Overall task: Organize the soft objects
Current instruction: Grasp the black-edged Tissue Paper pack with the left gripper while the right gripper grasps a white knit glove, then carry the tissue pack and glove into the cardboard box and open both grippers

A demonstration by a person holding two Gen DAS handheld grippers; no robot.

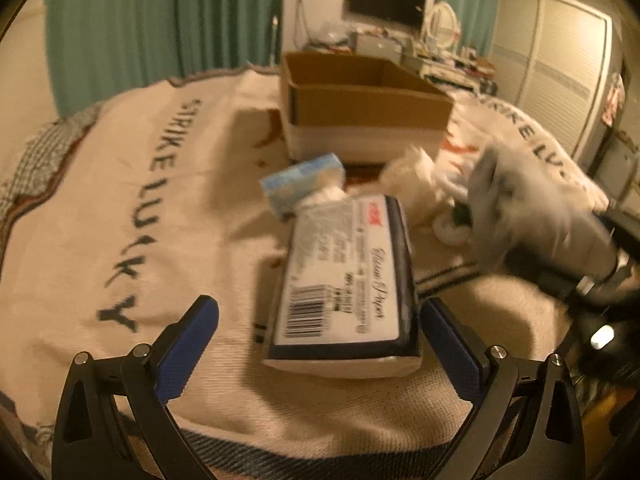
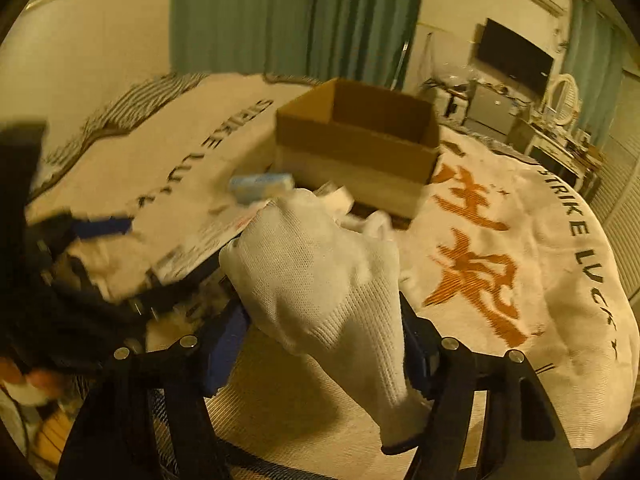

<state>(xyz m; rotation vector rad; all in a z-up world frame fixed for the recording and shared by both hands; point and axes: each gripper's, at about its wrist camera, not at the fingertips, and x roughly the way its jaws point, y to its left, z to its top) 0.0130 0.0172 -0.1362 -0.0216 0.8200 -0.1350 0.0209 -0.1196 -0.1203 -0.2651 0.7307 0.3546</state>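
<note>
My left gripper is open, its blue-padded fingers either side of the near end of a tissue paper pack lying on the blanket; the right pad is close to it. A small light blue tissue pack lies just beyond, with crumpled white soft items to its right. An open cardboard box stands behind them. My right gripper is shut on a white knit glove, held above the blanket. The glove also shows blurred at the right of the left wrist view.
A cream blanket with dark lettering and orange characters covers the bed. Green curtains hang behind. A cluttered desk with a monitor stands at the back right, and white wardrobe doors at the right.
</note>
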